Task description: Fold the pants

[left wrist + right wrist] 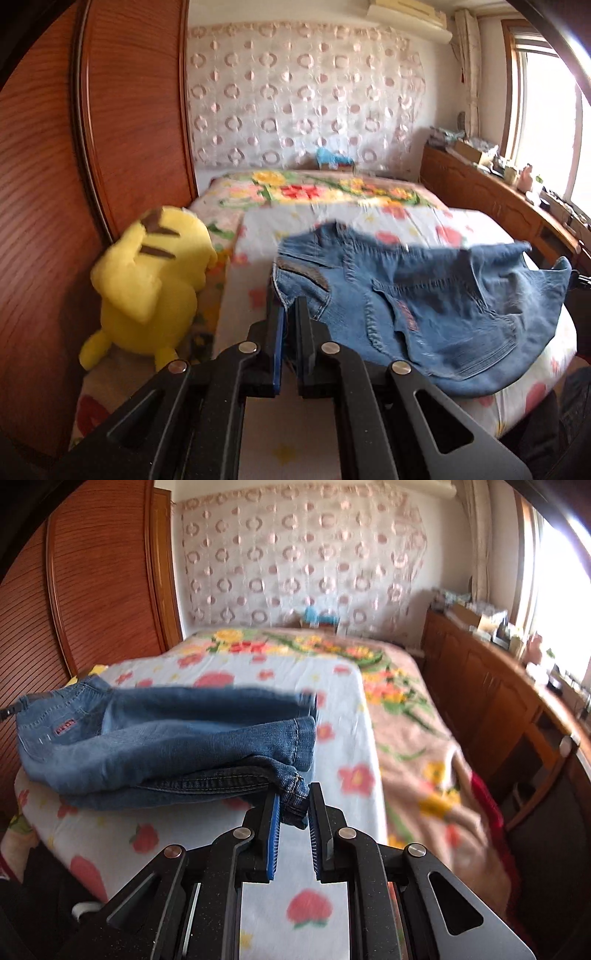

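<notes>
A pair of blue jeans (424, 306) hangs stretched between both grippers just above the flowered sheet (332, 221). My left gripper (290, 306) is shut on the waistband corner, with the waist and back pockets spread out to its right. In the right wrist view the jeans (166, 746) lie doubled over, legs stacked, the waist at the far left. My right gripper (295, 797) is shut on the bunched hem (293, 794) of the lower leg, its blue pads pressing the denim from both sides.
A yellow plush toy (147, 291) sits on the bed's left side against the wooden wardrobe (110, 129). A floral blanket (417, 709) covers the bed's right part. A wooden cabinet (498, 686) with clutter runs along the window wall. A blue object (330, 157) lies at the headboard.
</notes>
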{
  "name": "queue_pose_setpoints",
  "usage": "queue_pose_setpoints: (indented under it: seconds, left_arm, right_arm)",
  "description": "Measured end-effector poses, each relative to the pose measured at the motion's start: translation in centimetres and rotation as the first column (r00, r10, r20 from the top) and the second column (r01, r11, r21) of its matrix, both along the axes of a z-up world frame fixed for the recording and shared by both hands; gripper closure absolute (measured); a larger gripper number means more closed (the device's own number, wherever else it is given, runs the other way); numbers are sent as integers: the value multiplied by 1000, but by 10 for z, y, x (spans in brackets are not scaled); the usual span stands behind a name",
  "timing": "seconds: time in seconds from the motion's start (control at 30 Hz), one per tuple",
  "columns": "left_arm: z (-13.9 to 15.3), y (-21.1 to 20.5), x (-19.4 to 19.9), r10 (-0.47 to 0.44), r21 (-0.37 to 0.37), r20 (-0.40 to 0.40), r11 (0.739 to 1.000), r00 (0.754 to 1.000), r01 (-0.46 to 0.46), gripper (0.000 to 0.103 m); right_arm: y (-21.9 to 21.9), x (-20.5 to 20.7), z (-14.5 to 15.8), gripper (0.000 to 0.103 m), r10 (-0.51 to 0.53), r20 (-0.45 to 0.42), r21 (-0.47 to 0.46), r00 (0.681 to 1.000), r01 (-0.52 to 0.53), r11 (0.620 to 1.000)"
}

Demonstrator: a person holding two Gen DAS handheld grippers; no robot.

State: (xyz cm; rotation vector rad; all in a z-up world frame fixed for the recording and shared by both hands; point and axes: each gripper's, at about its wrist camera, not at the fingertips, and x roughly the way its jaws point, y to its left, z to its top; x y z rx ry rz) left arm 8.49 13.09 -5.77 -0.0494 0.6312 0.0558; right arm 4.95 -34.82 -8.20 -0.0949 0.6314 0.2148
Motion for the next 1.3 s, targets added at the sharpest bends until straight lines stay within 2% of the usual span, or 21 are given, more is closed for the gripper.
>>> queue_pose_setpoints:
  seconds: [0.13, 0.23, 0.33, 0.37, 0.43, 0.5, 0.53, 0.7, 0.87, 0.97, 1.13, 1.3]
  left_arm:
    - [-15, -5, -5, 15, 24, -23, 1000, 1000, -14, 97]
    - [-21, -2, -6, 21, 26, -43, 999, 999, -20, 85]
    - [-17, -1, -11, 18, 31, -20, 999, 1000, -17, 68]
    - [-16, 0, -13, 13, 24, -13, 1000, 1000, -12, 56]
    - [-13, 1, -14, -3, -4, 4, 1000, 1000, 3, 50]
    - [-12, -3, -13, -16, -15, 3, 1000, 1000, 16, 26]
    - [-12, -6, -11, -30, -22, 8, 999, 1000, 30, 22]
    - [-19, -32, 0, -93, -21, -4, 995, 996, 93, 21]
    - [-23, -58, 10, -145, -11, -10, 989, 989, 145, 21]
    - [-25, -73, 15, -174, -8, -19, 985, 985, 173, 21]
    - [-25, -87, 19, -202, -11, -17, 979, 979, 201, 21]
    - [-26, -98, 22, -213, -7, -22, 977, 977, 213, 21]
  right_arm:
    - [-2, 4, -15, 88, -14, -46, 25, 999, 15, 1000]
    - [-9, 5, -17, 88, -20, -62, 51, 998, 23, 998]
    - [-15, 6, -14, 87, -21, -64, 61, 998, 24, 998]
    - [-14, 3, -13, 87, -23, -64, 60, 998, 27, 998]
    - [-10, 2, -11, 86, -20, -68, 64, 998, 25, 998]
    - [-8, -4, -9, 86, -15, -58, 66, 998, 19, 998]
    - [-9, -9, -8, 85, -13, -53, 64, 999, 17, 998]
    - [-15, -22, 0, 81, -44, -10, 51, 999, 45, 998]
    - [-18, -15, 15, 66, -48, 39, 48, 998, 46, 998]
    - [-13, 2, 19, 64, -26, 57, 49, 998, 23, 999]
    - [0, 55, 14, 63, 17, 45, 35, 999, -18, 999]
    - [2, 112, 2, 63, 1, -30, 30, 1000, 0, 1000]
